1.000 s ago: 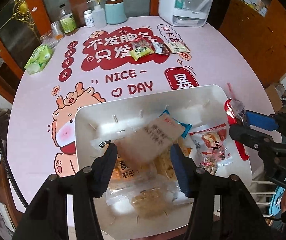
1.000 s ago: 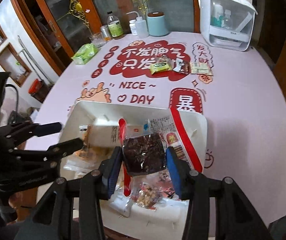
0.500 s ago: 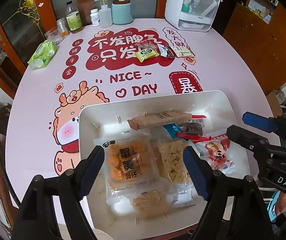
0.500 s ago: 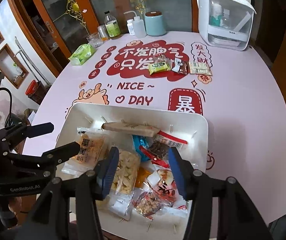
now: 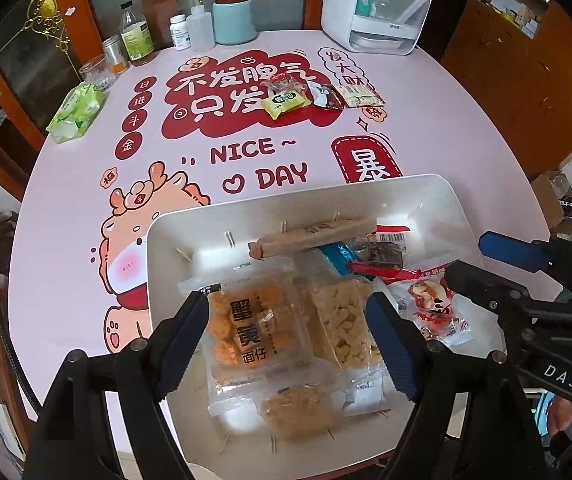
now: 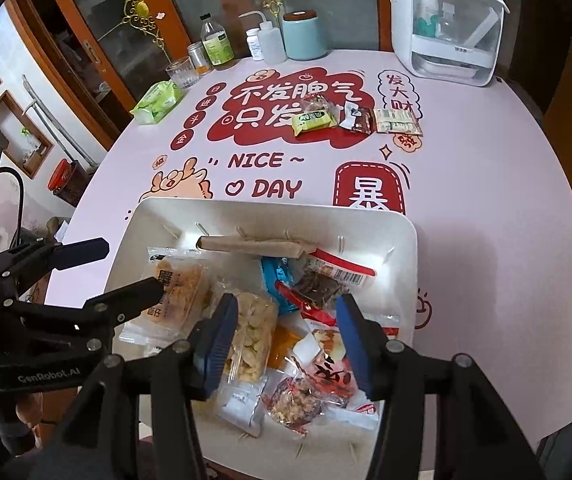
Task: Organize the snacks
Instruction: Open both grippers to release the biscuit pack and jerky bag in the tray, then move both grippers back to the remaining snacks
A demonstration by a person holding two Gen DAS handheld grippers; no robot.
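Snacks in the tray: most packets lie in a loose heap inside the white tray (image 5: 174,236) at the near edge of the round table (image 5: 466,128); an orange crab-roe packet (image 5: 246,328), a pale puffed-snack packet (image 5: 342,320), a brown wrapped bar (image 5: 310,234) and a red-trimmed packet (image 6: 338,270) are among them.
Snacks still out: a green packet (image 5: 285,103), a dark packet (image 5: 328,98) and a pale striped packet (image 5: 360,98) lie in a row on the red lettering, well beyond the tray's far wall, untouched.
Left claw: the left gripper (image 5: 288,340) hangs over the tray's left half with its jaws spread wide and nothing between the pads; the orange and puffed-snack packets lie below the gap, not pinched.
Right claw: the right gripper (image 6: 286,336) hangs over the tray's right half, jaws parted and holding nothing, the heap lying loose under it.
Key relation: the three loose packets lie straight ahead of both claws, across the tray and the "NICE DAY" print, their row running left to right.
Nearer hand: by my reading the green packet suits the left hand and the pale striped one the right, though neither is close.
Likely next step: a reach forward over the far wall for that row.
Background: bottles, a cup, a blue canister and a white appliance stand along the far edge.
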